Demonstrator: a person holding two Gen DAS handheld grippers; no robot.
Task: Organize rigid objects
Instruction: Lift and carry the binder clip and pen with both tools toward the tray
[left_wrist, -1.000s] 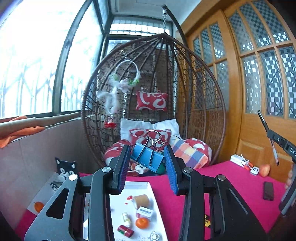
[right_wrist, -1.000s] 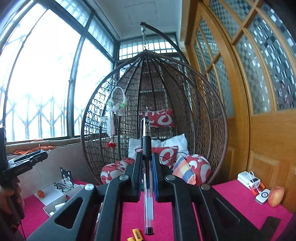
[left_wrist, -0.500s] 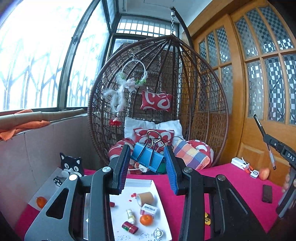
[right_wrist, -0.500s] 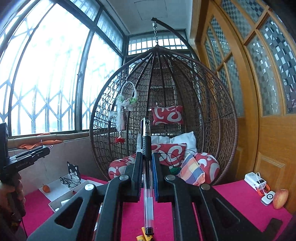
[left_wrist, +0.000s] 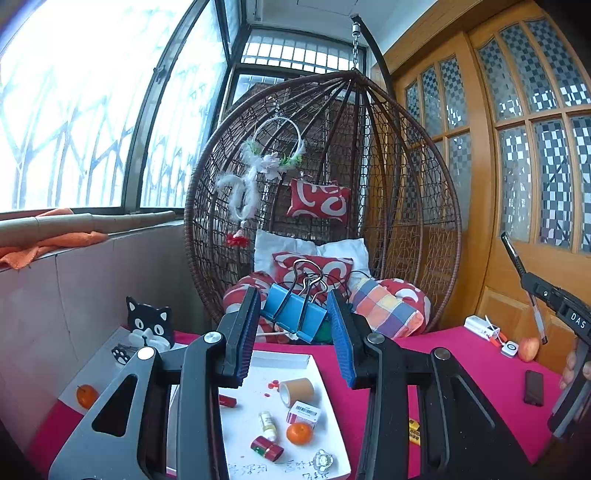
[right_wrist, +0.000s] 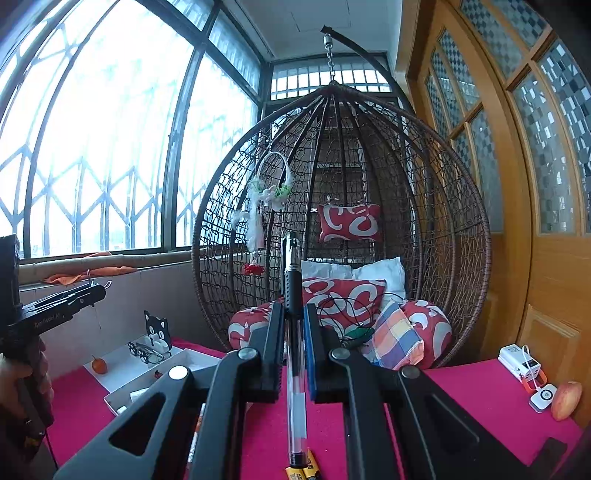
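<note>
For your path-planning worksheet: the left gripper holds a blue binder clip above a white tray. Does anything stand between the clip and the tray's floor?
Nothing visible blocks the drop. The blue binder clip hangs in the left gripper above the white tray. The tray's floor is cluttered, though: a tape roll, a small box and an orange lie there, with bare patches between.

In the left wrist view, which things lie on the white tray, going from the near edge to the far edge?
Monkey keychain → red cylinder → orange → small yellow bottle → barcode box → brown tape roll → far rim of the white tray.
</note>
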